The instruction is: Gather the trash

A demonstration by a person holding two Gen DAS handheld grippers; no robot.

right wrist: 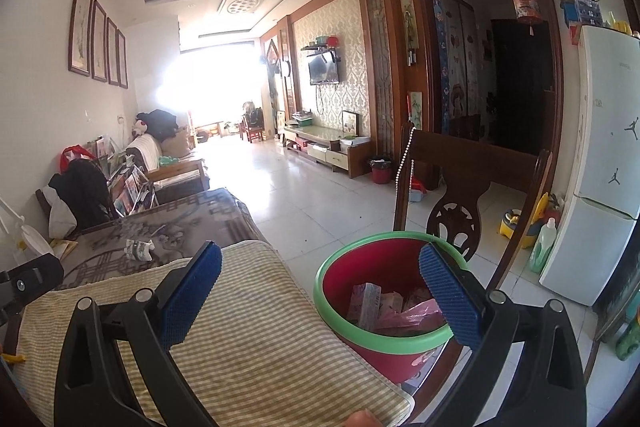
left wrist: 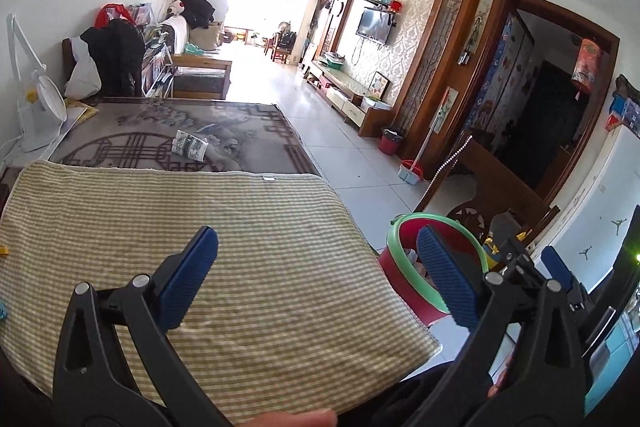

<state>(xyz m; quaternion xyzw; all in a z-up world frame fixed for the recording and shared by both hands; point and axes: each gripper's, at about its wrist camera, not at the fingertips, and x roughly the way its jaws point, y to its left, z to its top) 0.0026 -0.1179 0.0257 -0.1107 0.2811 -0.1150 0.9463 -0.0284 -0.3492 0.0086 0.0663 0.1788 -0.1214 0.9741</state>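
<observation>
A red bin with a green rim [right wrist: 384, 343] stands on a wooden chair right of the table; pink and white wrappers [right wrist: 394, 307] lie inside it. It also shows in the left wrist view [left wrist: 404, 267]. A crumpled printed packet [left wrist: 189, 145] lies on the dark patterned table cover, also in the right wrist view [right wrist: 139, 249]. My left gripper [left wrist: 320, 279] is open and empty above the yellow checked cloth [left wrist: 200, 219]. My right gripper [right wrist: 320, 297] is open and empty, over the cloth's edge and the bin's rim.
A wooden chair back [right wrist: 460, 187] rises behind the bin. A white fridge [right wrist: 600, 167] stands at the right. A white fan [left wrist: 40, 111] sits at the table's left. A second red bin [left wrist: 390, 141] stands by the TV cabinet. Tiled floor runs beyond.
</observation>
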